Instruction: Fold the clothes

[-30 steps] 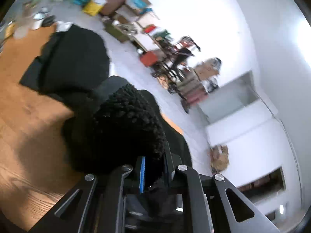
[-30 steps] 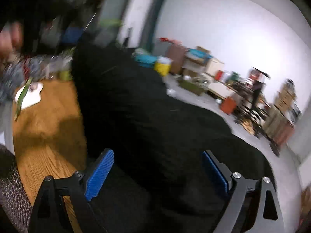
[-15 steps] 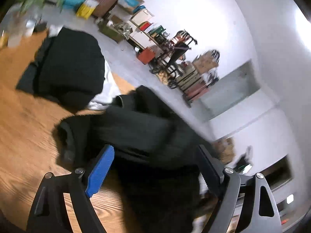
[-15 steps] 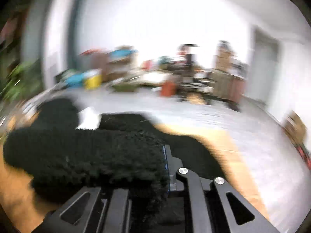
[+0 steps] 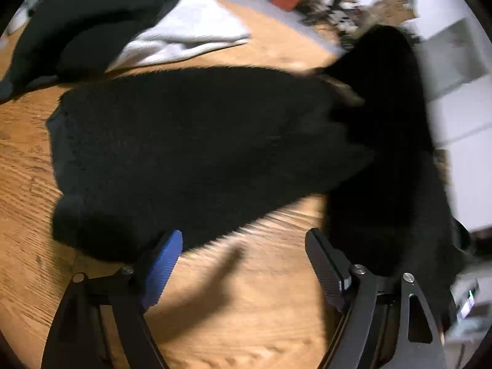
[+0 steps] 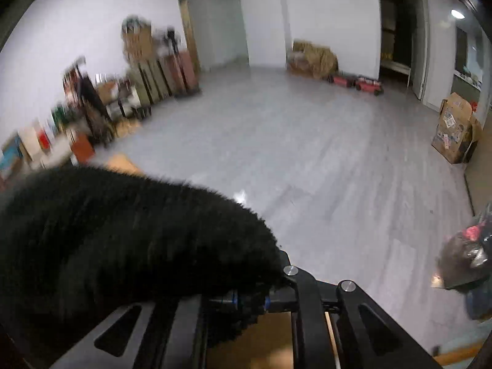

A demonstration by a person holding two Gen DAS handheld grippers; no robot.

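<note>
A black fleece garment [image 5: 200, 138] lies spread on the wooden table [image 5: 261, 307], with one part lifted off to the right. My left gripper [image 5: 243, 236] hangs just above the bare wood at the garment's near edge. Its jaws are wide and closing a little, with nothing between them. In the right wrist view, my right gripper [image 6: 250, 299] is clamped on a bunched end of the same fleece [image 6: 123, 230], held up past the table edge. Its jaws are easing apart slightly with the fabric still pinched, and the fleece hides the fingertips.
A white cloth [image 5: 184, 33] and another black garment [image 5: 92, 15] lie on the far side of the table. Beyond the table are grey floor [image 6: 307, 138], a cardboard box [image 6: 455, 129] and clutter along the wall [image 6: 138, 70].
My left gripper let go of the fleece, opened wide and dropped toward the table. My right gripper shut on the fleece and swung far to the side with it, rolling as it went.
</note>
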